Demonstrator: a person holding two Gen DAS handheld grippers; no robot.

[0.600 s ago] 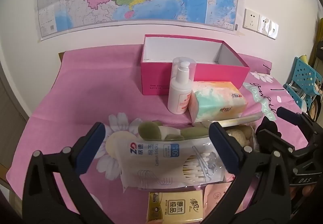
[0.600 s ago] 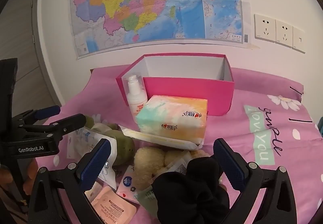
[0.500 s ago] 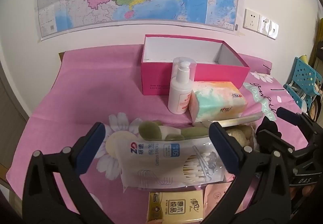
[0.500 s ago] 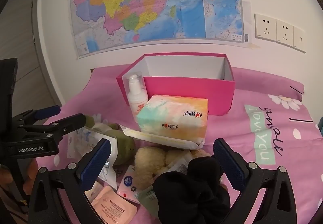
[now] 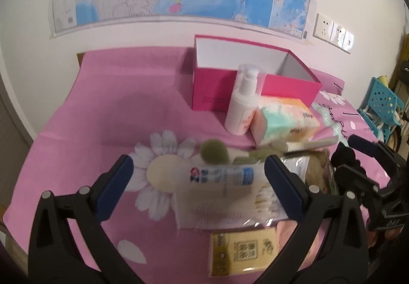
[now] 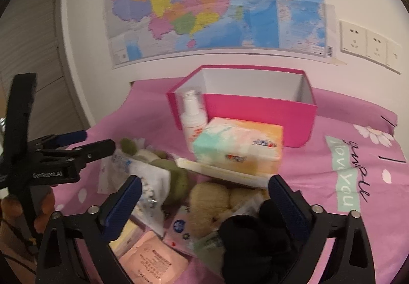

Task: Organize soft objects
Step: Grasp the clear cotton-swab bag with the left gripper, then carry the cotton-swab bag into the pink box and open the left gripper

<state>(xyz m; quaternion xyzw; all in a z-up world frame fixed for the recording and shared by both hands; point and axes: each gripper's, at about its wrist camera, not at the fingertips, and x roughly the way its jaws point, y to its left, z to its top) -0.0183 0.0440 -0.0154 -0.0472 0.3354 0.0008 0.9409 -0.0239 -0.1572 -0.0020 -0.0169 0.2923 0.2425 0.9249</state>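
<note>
We list: left hand-held gripper (image 5: pixel 196 172) spread wide above the cotton swab bag (image 5: pixel 225 192); right hand-held gripper (image 6: pixel 204 194) spread over the black scrunchie (image 6: pixel 253 238); pink box (image 6: pixel 255 110) behind.

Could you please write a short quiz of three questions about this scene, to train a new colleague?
1. True or false: the pink box already holds the tissue pack.
2. Which thing stands upright directly in front of the pink box? A) white pump bottle B) cotton swab bag C) black fabric item
3. Fill in: both the left gripper and the right gripper have their fingers ____.

Key
1. False: the pack lies on the pink cloth in front of the box.
2. A
3. open
</note>
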